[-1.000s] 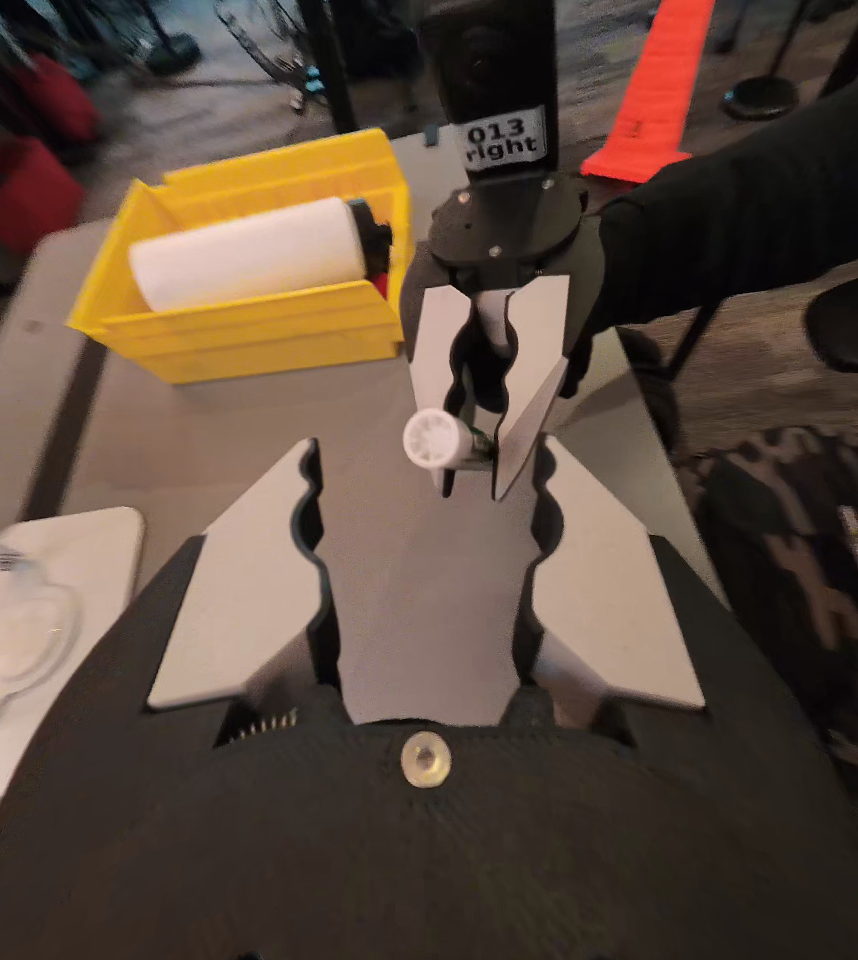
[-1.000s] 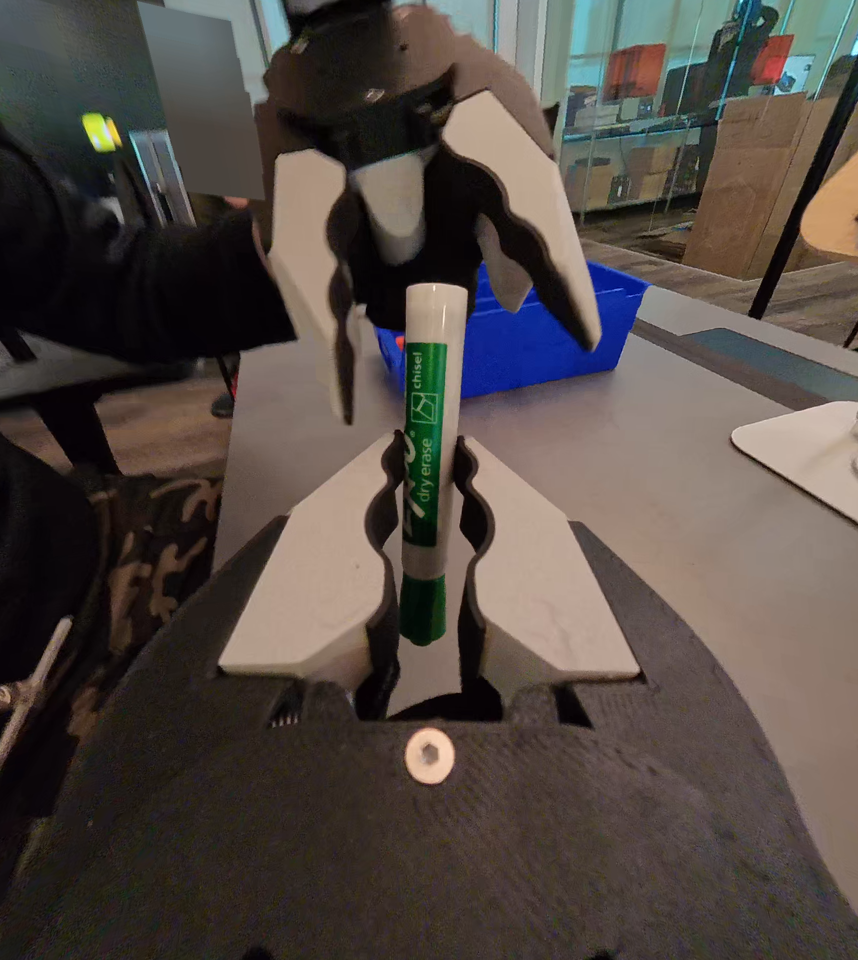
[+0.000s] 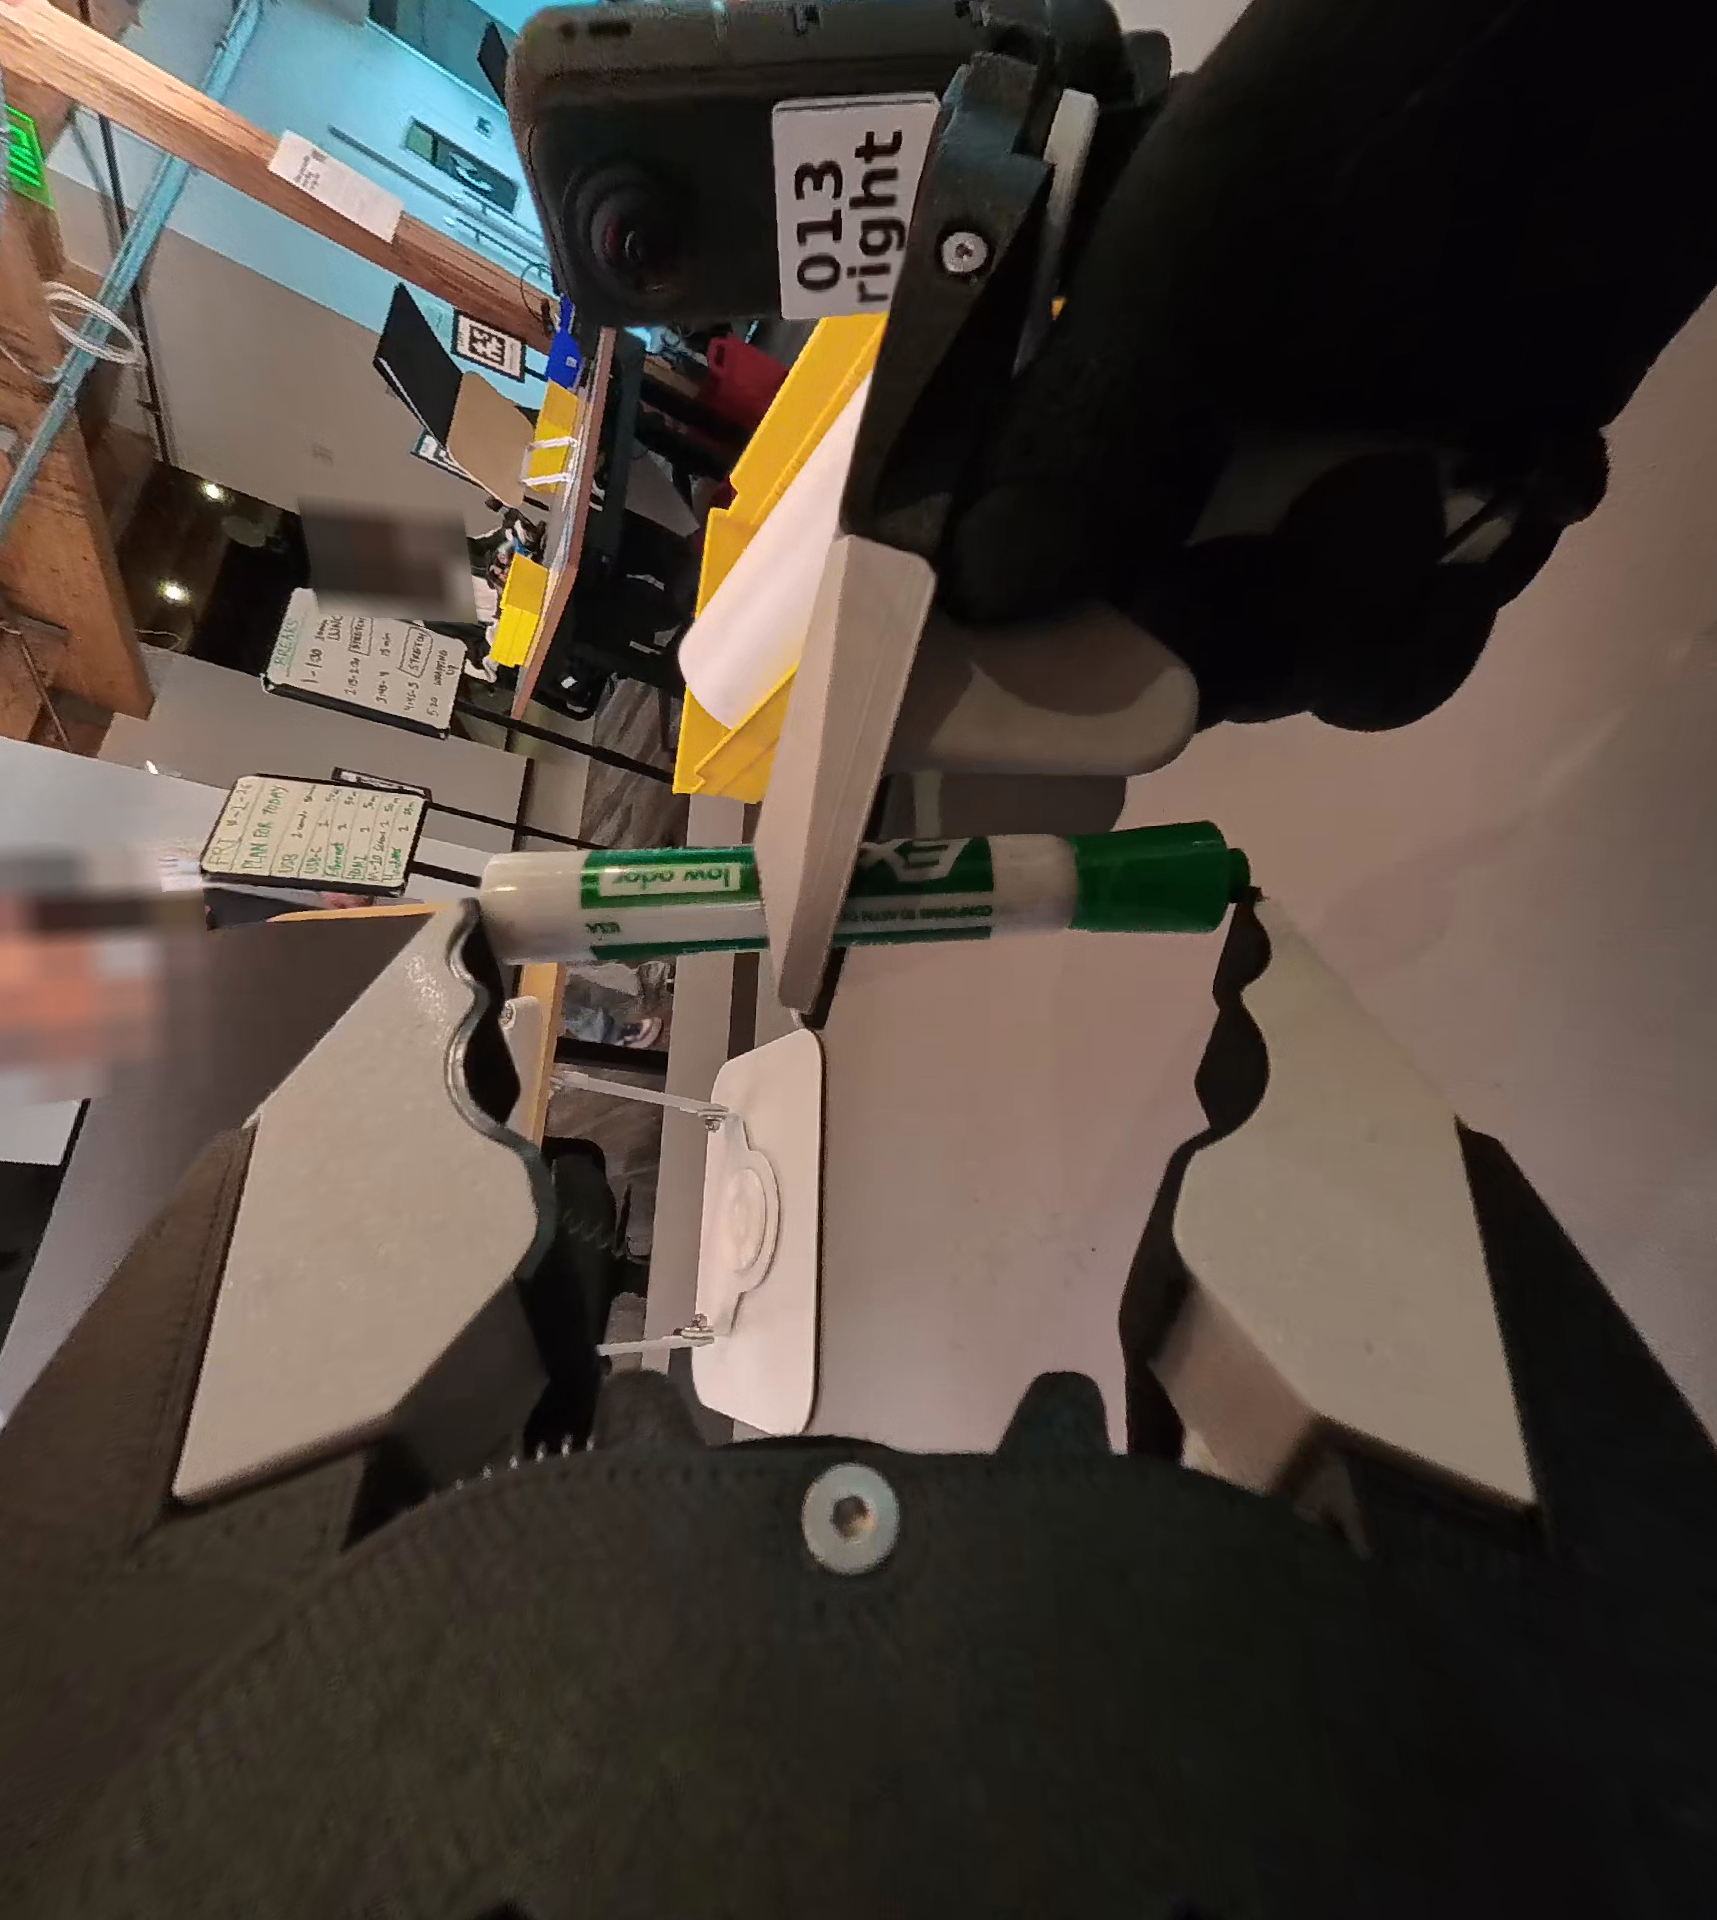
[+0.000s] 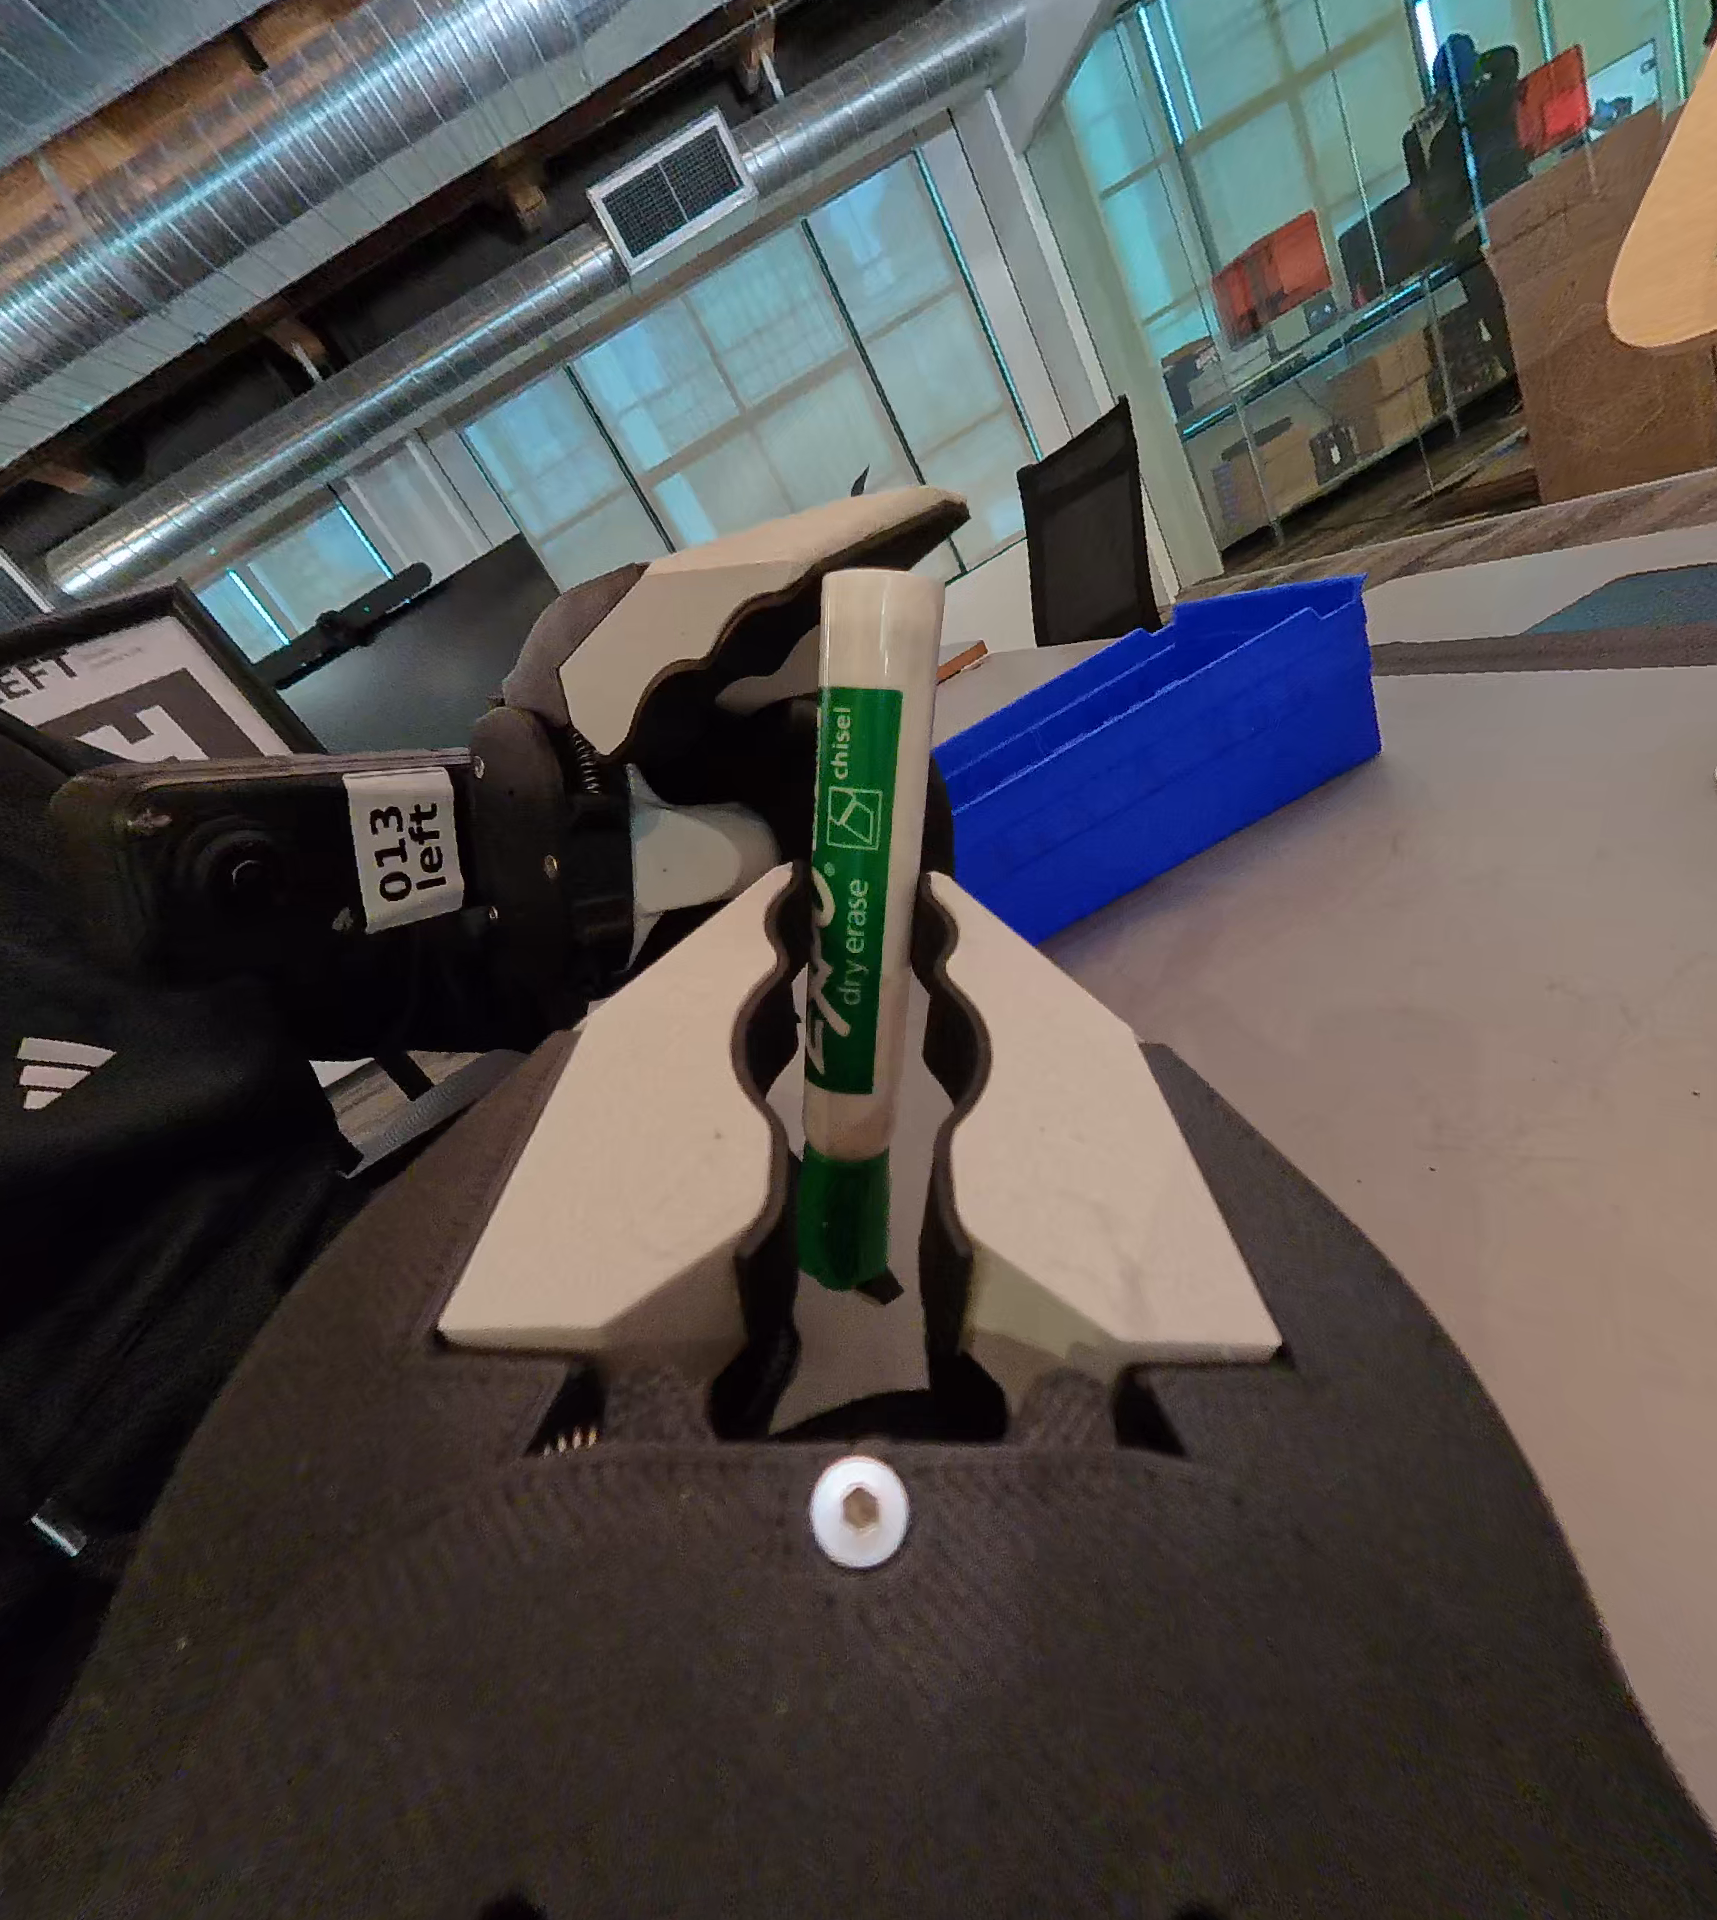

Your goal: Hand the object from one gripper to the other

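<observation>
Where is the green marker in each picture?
Left wrist view: marker lies sideways across the middle, gripped by the right gripper.
Right wrist view: marker stands upright in the centre, between that gripper's fingers.
Shared landmark: the grey table.

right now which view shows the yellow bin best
The left wrist view: the yellow bin shows behind the right gripper, partly hidden, something white inside. The right wrist view shows none of it, only a blue bin.

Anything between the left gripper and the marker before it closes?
Nothing visible. The left gripper is open, its fingertips reaching the marker held crosswise by the right gripper. The right gripper's finger crosses the barrel mid-length, so free grip space lies either side.
</observation>
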`<state>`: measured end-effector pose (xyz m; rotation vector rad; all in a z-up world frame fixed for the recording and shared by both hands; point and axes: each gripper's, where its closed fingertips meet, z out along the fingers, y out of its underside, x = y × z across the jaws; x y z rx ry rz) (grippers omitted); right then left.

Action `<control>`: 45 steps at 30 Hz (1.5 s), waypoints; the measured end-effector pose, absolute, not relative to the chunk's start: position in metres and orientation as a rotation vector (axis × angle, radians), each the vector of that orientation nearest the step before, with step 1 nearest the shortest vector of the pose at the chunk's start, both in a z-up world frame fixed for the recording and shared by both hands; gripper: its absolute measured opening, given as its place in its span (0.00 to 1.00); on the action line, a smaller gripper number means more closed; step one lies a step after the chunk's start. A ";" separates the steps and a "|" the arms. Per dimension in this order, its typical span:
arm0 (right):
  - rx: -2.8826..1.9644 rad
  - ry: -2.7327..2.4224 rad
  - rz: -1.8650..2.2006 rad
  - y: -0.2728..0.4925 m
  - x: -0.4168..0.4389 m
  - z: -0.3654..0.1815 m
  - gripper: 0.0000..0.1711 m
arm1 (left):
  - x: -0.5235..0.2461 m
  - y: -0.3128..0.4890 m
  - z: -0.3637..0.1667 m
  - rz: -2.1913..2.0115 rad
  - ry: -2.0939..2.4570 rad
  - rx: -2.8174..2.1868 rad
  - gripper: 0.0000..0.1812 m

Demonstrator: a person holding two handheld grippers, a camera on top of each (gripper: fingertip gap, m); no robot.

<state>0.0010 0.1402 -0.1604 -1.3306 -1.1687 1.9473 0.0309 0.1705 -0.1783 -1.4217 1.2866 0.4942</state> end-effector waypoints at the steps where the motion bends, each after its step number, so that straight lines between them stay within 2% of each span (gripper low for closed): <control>1: -1.323 -1.166 1.937 0.141 0.001 -0.159 0.11 | 0.030 0.171 -0.177 0.493 1.277 -1.425 0.73; 2: -1.312 -1.147 1.930 0.143 0.001 -0.156 0.15 | 0.029 0.170 -0.174 0.485 1.266 -1.425 0.73; 5: -1.331 -1.108 1.886 0.151 0.003 -0.152 0.41 | 0.024 0.169 -0.164 0.371 1.208 -1.460 0.73; 15: -1.005 -1.423 1.352 0.138 0.022 -0.134 0.58 | 0.007 0.154 -0.124 -0.220 0.987 -1.527 0.71; 21: -0.866 -1.540 1.282 0.132 0.020 -0.110 0.69 | 0.016 0.136 -0.114 -0.382 1.037 -1.476 0.71; 31: -0.726 -1.749 1.220 0.107 0.010 -0.111 0.74 | 0.035 0.120 -0.120 -0.480 1.142 -1.453 0.71; 36: -0.716 -1.761 1.225 0.104 0.010 -0.112 0.70 | 0.036 0.120 -0.119 -0.492 1.149 -1.450 0.71; 45: -0.735 -1.734 1.240 0.105 0.012 -0.115 0.70 | 0.038 0.121 -0.122 -0.520 1.156 -1.458 0.71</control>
